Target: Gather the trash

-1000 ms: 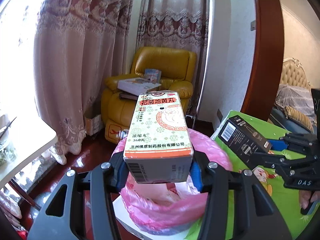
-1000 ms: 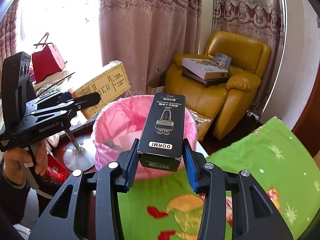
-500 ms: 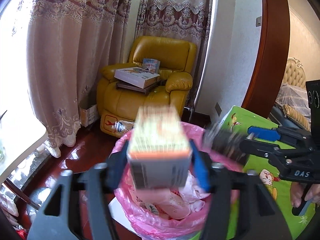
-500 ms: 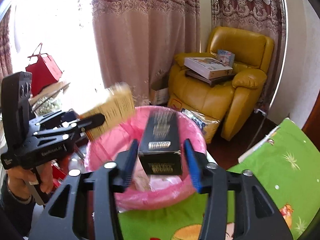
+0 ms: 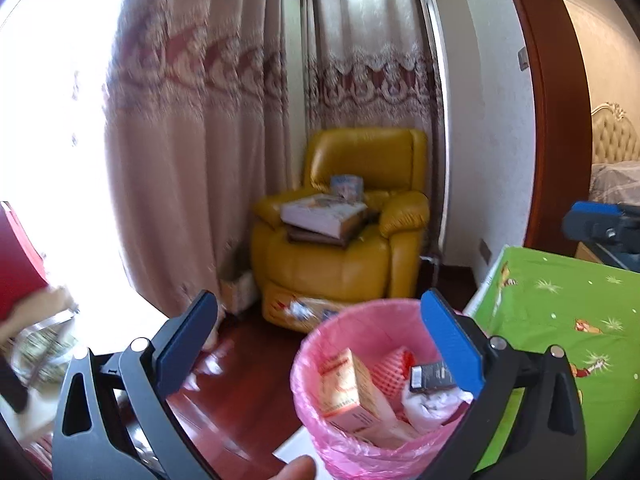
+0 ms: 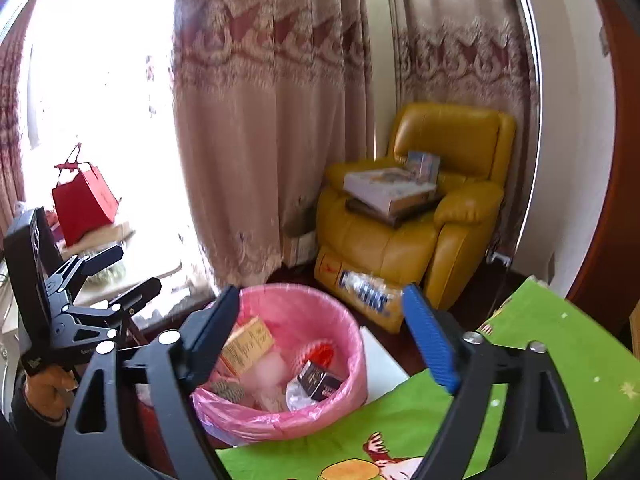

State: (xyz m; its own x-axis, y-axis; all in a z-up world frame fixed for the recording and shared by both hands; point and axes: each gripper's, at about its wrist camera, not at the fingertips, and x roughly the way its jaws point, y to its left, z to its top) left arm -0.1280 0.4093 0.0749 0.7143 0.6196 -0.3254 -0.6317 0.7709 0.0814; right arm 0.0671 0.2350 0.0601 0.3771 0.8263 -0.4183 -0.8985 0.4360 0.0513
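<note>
Left gripper (image 5: 320, 344): I see my jaws spreading wide apart, nothing between the blue pads; it hangs above the near-left rim of the bin.
Right gripper (image 6: 326, 336): my jaws are opening here too, with nothing pinched between them; it sits over the bin's near side, above the green cloth.
Pink-lined bin (image 6: 352, 344): it stands on the floor, touching the corner of the green cloth (image 6: 560, 344).
Orange-and-cream box (image 5: 352, 392): it lies tilted inside the bin, against the left wall.
Black box (image 6: 320, 380): it lies inside the bin near the right wall, on crumpled white wrapping.
Other contents: red-and-white foam netting toward the back wall; the rest is too blurred for me to name.
Yellow armchair (image 6: 440, 208): well behind the bin, in the corner by the curtains, with flat boxes stacked on its seat.
Red gift bag (image 6: 84, 200): on the side table by the window, at far left.
</note>
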